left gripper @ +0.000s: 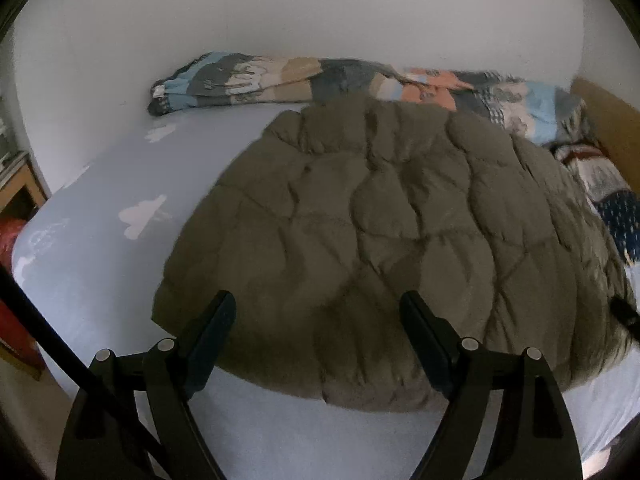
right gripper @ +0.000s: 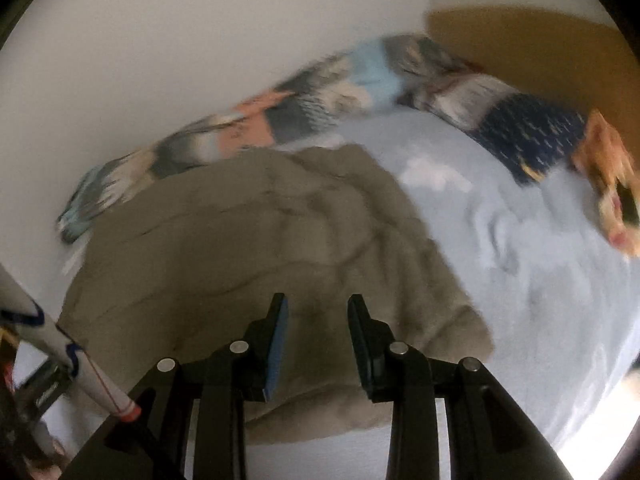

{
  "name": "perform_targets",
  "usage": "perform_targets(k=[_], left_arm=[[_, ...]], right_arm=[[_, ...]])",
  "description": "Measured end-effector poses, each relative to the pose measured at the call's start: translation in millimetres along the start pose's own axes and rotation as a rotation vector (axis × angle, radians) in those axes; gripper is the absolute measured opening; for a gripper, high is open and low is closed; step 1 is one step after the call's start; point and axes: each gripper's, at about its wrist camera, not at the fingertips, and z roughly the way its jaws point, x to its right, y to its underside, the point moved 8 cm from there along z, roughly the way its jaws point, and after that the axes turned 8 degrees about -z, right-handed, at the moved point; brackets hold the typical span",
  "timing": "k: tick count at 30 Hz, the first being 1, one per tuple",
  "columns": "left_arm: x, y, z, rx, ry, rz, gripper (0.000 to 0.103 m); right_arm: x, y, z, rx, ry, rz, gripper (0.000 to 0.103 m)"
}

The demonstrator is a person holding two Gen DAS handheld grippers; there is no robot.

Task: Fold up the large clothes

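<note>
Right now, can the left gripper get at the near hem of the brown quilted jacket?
Probably yes. The left gripper is open over the jacket, whose near edge lies flat on the bed sheet with nothing in between.

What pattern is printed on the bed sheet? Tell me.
White clouds on the pale blue bed sheet, clearest in the left wrist view.

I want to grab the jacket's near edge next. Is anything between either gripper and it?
Nothing visible. The left gripper and right gripper, both open, hang directly over the jacket on the bed sheet.
</note>
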Motion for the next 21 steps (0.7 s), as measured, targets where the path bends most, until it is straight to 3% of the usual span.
perform_targets(k=[2,4,6,9,15,21], left_arm=[[7.5,7.3,1.8,-0.029,0.007,0.034,0.083],[8.4,11.3,0.8,-0.038,0.011,0.038,0.083],[6.8,13.2,-1.7,-0.044,0.019,0.030,0.083],[3.5,12.2,-14.1,-0.006,0.026,0.015,0.083],[12.3,28.2,-45.2,0.024,0.047,0.076,0.083],[16.1,44.0,-79.5,0.061,0.071,0.144,0.083]], right_arm=[[-15.9,9.8,8.8,-0.051,-0.030,-0.034,0.034],[-24.8,29.9,29.9,-0.164,-0.066,-0.032,0.039],[-22.0,34.1,38.4,-0.194,-0.051,-0.018,0.039],[-27.1,30.3,23.3,-0.149,-0.052,-0.033,0.039],[-56.7,22.3,-41.9,0.033,-0.115,-0.122,0.039],[-80.9,34.1,-82.7,0.105,-0.119,-0.230,0.040]])
